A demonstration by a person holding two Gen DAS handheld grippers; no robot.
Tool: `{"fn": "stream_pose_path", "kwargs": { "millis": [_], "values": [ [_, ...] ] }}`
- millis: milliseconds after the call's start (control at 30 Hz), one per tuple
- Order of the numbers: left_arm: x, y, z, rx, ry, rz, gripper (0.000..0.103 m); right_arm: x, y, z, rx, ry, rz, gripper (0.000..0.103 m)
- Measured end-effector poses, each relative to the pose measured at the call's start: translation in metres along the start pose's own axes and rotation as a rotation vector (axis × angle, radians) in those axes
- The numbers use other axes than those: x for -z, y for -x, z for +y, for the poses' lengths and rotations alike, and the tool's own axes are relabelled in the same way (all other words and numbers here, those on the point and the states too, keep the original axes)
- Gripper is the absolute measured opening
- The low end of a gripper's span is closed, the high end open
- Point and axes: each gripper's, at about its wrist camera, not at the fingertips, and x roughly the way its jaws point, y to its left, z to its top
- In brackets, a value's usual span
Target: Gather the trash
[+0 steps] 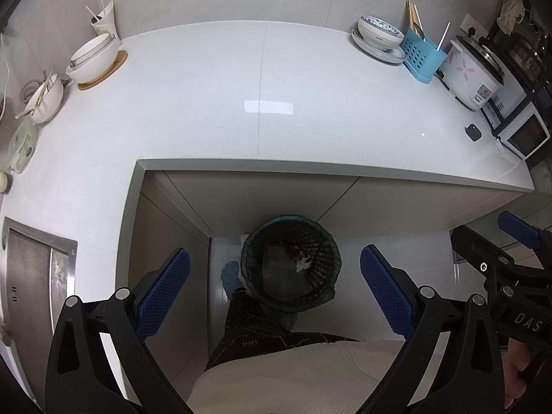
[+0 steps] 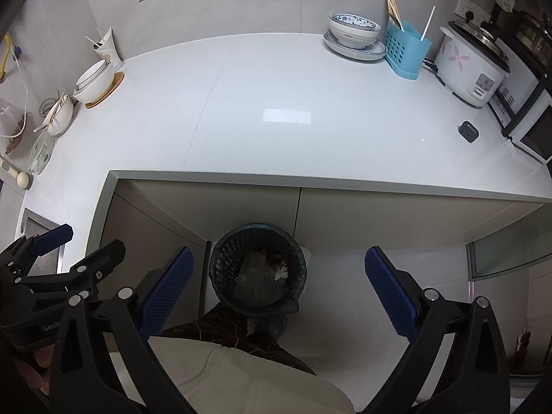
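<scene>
A dark mesh trash bin (image 1: 291, 264) stands on the floor below the counter edge, lined with a bag; it also shows in the right wrist view (image 2: 258, 269). Inside lie a crumpled white paper (image 1: 303, 264) and some red scrap (image 1: 293, 249). My left gripper (image 1: 276, 289) is open and empty, held high above the bin. My right gripper (image 2: 277, 291) is open and empty, also above the bin. Each gripper shows at the edge of the other's view: the right gripper (image 1: 510, 245) and the left gripper (image 2: 69, 248).
The white L-shaped counter (image 1: 241, 103) carries bowls on a wooden coaster (image 1: 95, 57), a bowl on plates (image 1: 379, 34), a blue utensil caddy (image 1: 422, 53), a rice cooker (image 1: 472, 72), a small dark device (image 1: 472, 132) and a microwave (image 1: 524, 134). A sink (image 1: 31, 272) is at left. The person's leg (image 1: 255, 331) is below.
</scene>
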Motion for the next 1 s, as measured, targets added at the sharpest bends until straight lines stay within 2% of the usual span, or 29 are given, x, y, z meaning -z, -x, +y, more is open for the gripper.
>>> {"fn": "stream_pose_path", "kwargs": {
  "millis": [1000],
  "values": [
    [0.0045,0.0041,0.0068,-0.025,0.000,-0.005,0.097,0.0065,-0.0008,-0.0009,-0.026,-0.010,0.012,0.095]
  ]
}}
